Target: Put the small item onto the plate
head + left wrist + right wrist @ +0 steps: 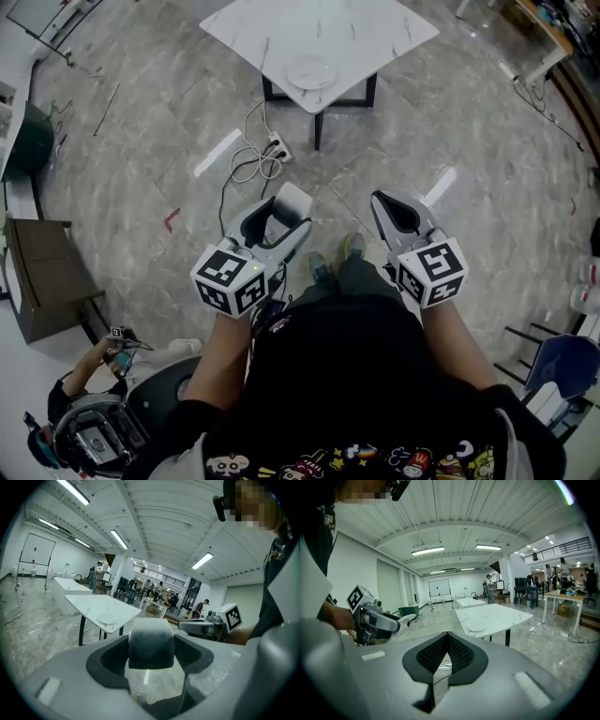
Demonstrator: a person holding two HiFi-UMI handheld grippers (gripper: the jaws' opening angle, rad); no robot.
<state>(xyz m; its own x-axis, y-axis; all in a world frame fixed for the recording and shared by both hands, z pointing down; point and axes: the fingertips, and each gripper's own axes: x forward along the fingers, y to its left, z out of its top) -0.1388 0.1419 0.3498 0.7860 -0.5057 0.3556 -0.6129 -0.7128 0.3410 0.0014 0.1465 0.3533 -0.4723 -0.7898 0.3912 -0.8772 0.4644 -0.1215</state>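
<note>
A small white-grey block (151, 641) sits clamped between the jaws of my left gripper (281, 217), which is shut on it; in the head view the block (294, 201) pokes out at the gripper's tip. My right gripper (384, 208) is shut with nothing in it, its ribbed pads (459, 654) pressed together. Both are held at waist height over the floor, well short of the white marble table (375, 28). The white plate (310, 71) lies near the table's front corner, and shows too as the plate (107, 618) and the plate (476, 626).
White cables and a power strip (264, 155) lie on the floor between me and the table. A dark cabinet (47, 277) stands at the left, a crouching person (94, 375) at lower left, a blue chair (562, 366) at lower right.
</note>
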